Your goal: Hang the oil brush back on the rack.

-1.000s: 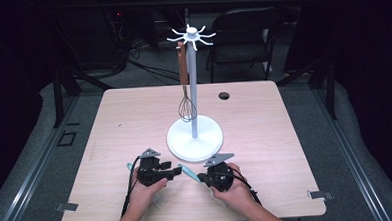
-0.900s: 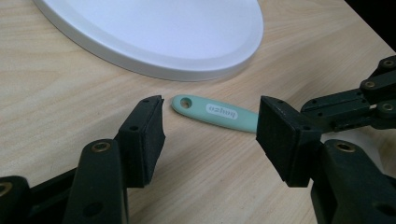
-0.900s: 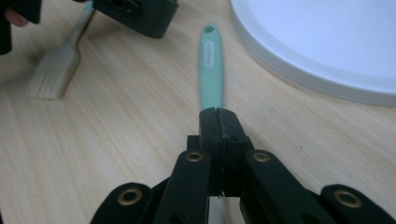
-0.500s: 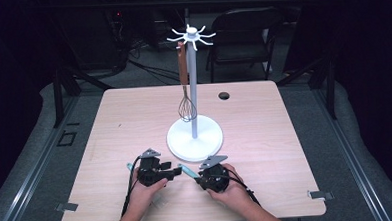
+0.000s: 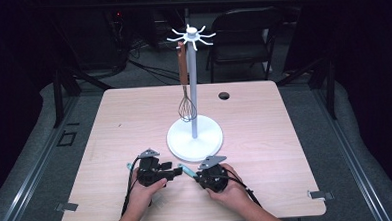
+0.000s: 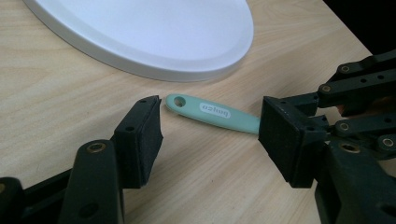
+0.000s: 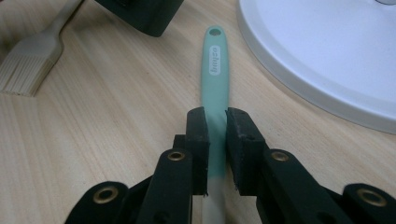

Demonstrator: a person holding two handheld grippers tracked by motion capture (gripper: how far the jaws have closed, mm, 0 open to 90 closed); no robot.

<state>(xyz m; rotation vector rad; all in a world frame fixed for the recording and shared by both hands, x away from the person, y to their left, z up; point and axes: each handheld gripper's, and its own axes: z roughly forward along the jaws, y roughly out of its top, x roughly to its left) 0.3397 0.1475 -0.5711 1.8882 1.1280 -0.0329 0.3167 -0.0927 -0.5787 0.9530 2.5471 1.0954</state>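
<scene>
Mint-green handle lying flat on the surface beside the white stand base; right claw, its jaws just closing, clamped on it; left claw apart, bracketing its holed tip

Around one white stand: one hanging whisk, one teal-handled utensil, one brush, two tools.
</scene>
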